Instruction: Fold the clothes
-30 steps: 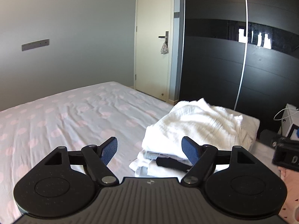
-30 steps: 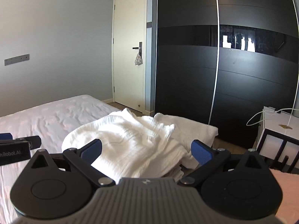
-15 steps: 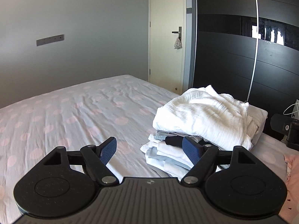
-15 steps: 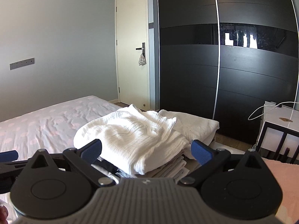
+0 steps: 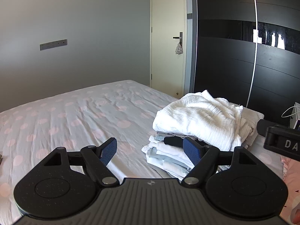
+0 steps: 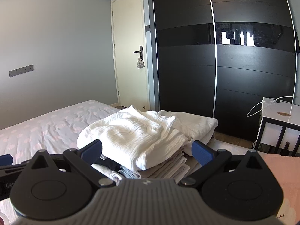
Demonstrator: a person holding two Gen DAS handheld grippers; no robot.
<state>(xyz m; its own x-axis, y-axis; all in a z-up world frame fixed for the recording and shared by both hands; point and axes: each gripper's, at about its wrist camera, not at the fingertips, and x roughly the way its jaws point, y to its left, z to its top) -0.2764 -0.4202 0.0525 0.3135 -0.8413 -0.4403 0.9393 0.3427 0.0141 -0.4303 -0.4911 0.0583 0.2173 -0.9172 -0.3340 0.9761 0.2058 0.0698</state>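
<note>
White crinkled garment tops the folded stack on the polka-dot bed, near its edge by the black wardrobe.

Left wrist view: we've pulled back. A second ago the left gripper framed the stack; now the stack sits ahead and right, only the right finger overlapping it. Jaws apart, nothing between them.

Right wrist view: right gripper also backed off, more stack showing under the white piece. Jaws wide, empty, not touching cloth.

We read that as stack placed, both tools free for the next garment; pink cloth lies at right.
</note>
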